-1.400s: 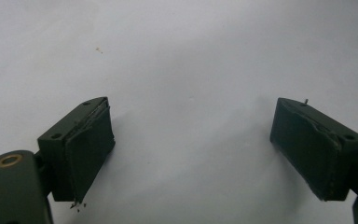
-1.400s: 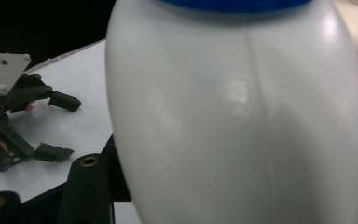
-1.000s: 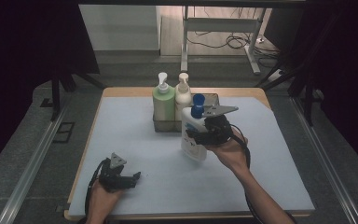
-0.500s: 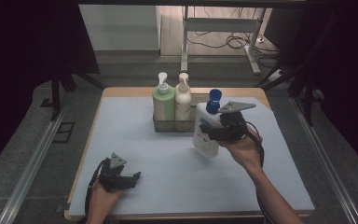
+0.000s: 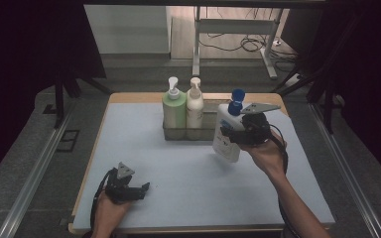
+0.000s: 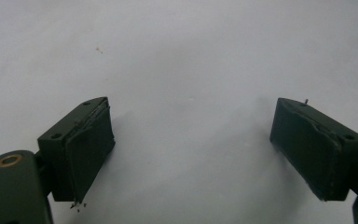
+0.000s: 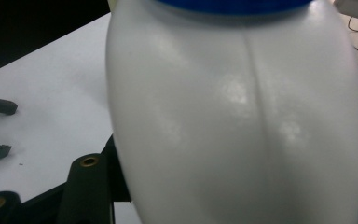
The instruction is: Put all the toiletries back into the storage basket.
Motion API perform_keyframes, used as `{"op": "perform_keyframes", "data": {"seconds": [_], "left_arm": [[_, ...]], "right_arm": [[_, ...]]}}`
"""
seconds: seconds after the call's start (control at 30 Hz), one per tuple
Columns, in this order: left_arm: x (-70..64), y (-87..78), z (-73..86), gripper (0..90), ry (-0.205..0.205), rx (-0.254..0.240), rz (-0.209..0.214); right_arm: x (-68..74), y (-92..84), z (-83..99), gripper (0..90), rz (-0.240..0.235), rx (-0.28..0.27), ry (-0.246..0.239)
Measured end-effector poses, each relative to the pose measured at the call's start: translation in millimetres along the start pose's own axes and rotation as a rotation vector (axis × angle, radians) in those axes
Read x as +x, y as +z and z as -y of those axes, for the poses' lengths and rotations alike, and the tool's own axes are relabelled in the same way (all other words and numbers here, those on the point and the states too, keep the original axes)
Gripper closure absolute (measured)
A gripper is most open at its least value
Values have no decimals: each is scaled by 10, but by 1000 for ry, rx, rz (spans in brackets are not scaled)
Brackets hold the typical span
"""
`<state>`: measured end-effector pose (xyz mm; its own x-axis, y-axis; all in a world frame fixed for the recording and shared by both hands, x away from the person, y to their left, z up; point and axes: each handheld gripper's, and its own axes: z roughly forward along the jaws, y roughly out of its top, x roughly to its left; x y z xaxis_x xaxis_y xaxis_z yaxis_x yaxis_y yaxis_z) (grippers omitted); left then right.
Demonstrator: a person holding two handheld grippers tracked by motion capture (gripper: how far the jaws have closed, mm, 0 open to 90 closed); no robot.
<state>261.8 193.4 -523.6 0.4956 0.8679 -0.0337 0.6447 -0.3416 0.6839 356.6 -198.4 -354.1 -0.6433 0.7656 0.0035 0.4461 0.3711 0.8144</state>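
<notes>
A table [image 5: 129,101] with a wooden rim carries a pale mat [image 5: 188,173] over nearly all its top. On the mat, at the far middle — a wire rack [image 5: 178,133]. Near left, the left gripper [image 5: 138,191] rests on the mat — jaws wide apart.

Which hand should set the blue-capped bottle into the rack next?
Right. The right claw already grips the white bottle, lifted just beside the rack holding two pump bottles. The left claw rests open at the table's near edge.

A green pump bottle [image 5: 173,110] and a cream pump bottle [image 5: 195,109] stand touching in a dark basket [image 5: 181,133] on the table [image 5: 139,148].
</notes>
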Motion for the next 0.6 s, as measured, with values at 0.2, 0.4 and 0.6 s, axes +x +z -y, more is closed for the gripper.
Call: {"op": "perform_keyframes", "data": {"seconds": [0.2,0.4,0.6], "left_arm": [[1,0,0,129,0,0,0],[1,0,0,129,0,0,0],[1,1,0,129,0,0,1]], "right_arm": [[-53,-24,-86,406,11,-10,10],[-99,-14,-163,406,22,-19,26],[-115,21,-238,407,32,-19,26]]}}
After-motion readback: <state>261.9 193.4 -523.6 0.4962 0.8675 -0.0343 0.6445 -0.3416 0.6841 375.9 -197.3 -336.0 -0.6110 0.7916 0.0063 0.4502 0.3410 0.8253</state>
